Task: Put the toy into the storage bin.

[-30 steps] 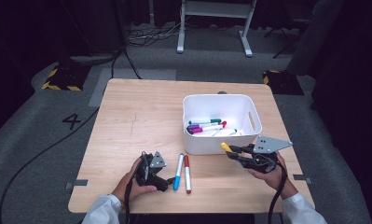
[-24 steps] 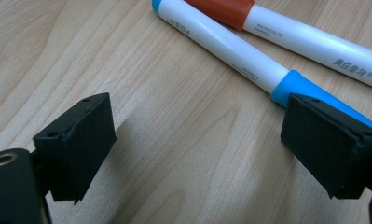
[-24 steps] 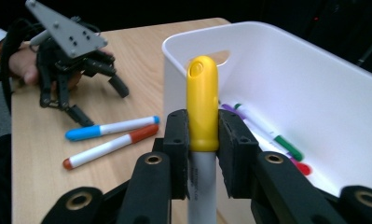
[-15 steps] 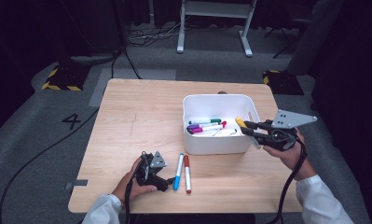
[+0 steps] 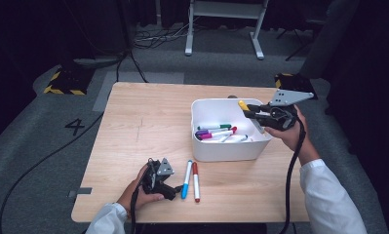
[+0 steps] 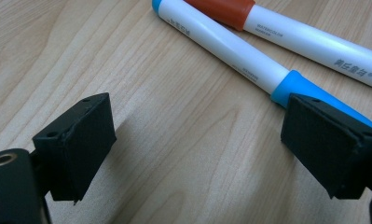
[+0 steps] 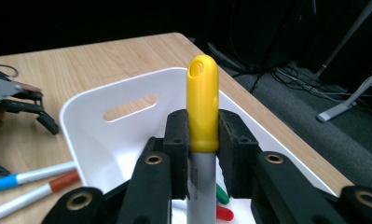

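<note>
One white bin (image 5: 226, 148) stands on the one table (image 5: 148, 122), and two claws are in view, the left claw (image 5: 178, 187) and the right claw (image 5: 244, 110). Two markers lie loose on the table, a blue-capped marker (image 5: 186, 173) and a red-capped marker (image 5: 195, 175), and one yellow-capped marker (image 7: 202, 112) sits in the right claw. Inside the bin at least four more markers (image 5: 216, 132) can be made out, with green, purple, red and blue caps; the exact number there cannot be told.
</note>
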The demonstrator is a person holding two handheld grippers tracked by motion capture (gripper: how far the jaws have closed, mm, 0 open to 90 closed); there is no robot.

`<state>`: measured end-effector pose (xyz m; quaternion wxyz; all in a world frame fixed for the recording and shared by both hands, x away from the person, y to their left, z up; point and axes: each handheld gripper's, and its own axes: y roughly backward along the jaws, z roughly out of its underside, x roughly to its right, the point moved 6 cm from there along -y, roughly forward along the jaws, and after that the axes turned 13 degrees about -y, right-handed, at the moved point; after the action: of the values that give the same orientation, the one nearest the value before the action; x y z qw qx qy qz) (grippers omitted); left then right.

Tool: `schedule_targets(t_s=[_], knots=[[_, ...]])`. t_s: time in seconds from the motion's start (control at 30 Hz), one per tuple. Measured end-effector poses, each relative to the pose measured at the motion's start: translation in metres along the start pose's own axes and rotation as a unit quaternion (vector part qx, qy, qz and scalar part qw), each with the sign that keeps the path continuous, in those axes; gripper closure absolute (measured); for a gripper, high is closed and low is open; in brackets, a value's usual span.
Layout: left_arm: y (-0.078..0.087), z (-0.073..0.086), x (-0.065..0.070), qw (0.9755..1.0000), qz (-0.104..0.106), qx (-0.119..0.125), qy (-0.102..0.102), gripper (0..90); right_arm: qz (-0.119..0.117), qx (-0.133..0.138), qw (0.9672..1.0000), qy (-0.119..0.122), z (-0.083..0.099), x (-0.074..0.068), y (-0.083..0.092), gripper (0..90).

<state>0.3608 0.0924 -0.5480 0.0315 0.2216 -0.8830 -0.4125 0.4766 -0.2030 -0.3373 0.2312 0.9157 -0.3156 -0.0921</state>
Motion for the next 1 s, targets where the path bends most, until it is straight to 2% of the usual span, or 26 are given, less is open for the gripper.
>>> schedule_targets(t_s=[0.13, 0.2, 0.27, 0.37, 0.47, 0.53, 0.63, 0.77, 0.8, 0.83, 0.93, 1.0], knots=[[0.0, 0.0, 0.0, 1.0, 0.0, 0.0, 0.0, 10.0, -0.001, -0.023, 0.9997, -0.003, 0.005, 0.007, -0.015, 75.0], [0.0, 0.0, 0.0, 1.0, 0.0, 0.0, 0.0, 10.0, -0.011, -0.04, 0.9991, -0.006, 0.01, 0.009, -0.023, 75.0], [0.0, 0.0, 0.0, 1.0, 0.0, 0.0, 0.0, 10.0, -0.01, -0.059, 0.9982, -0.005, 0.015, 0.013, -0.031, 75.0], [0.0, 0.0, 0.0, 1.0, 0.0, 0.001, 0.001, 10.0, -0.024, -0.09, 0.9956, -0.011, 0.024, 0.016, -0.039, 75.0], [0.0, 0.0, 0.0, 1.0, 0.0, 0.0, 0.0, 10.0, -0.046, -0.122, 0.9914, -0.012, 0.032, 0.014, -0.045, 75.0], [0.0, 0.0, 0.0, 1.0, 0.0, 0.0, 0.0, 10.0, -0.063, -0.148, 0.9869, -0.003, 0.037, 0.01, -0.047, 75.0], [0.0, 0.0, 0.0, 1.0, 0.0, 0.0, 0.0, 10.0, -0.074, -0.182, 0.9806, 0.005, 0.044, 0.005, -0.052, 74.9], [0.0, 0.0, 0.0, 1.0, 0.0, 0.0, 0.0, 10.0, -0.078, -0.218, 0.9726, 0.017, 0.048, -0.001, -0.056, 74.9], [0.0, 0.0, 0.0, 1.0, 0.0, 0.0, 0.0, 10.0, -0.074, -0.226, 0.9711, 0.022, 0.049, -0.002, -0.057, 74.9], [0.0, 0.0, 0.0, 1.0, 0.0, 0.0, 0.0, 10.0, -0.065, -0.24, 0.9681, 0.029, 0.05, -0.004, -0.059, 74.8], [0.0, 0.0, 0.0, 1.0, 0.0, 0.0, 0.0, 10.0, -0.068, -0.253, 0.9644, 0.036, 0.051, -0.008, -0.061, 74.7], [0.0, 0.0, 0.0, 1.0, 0.0, 0.001, 0.001, 10.0, -0.073, -0.254, 0.9639, 0.031, 0.05, -0.013, -0.062, 74.5]])
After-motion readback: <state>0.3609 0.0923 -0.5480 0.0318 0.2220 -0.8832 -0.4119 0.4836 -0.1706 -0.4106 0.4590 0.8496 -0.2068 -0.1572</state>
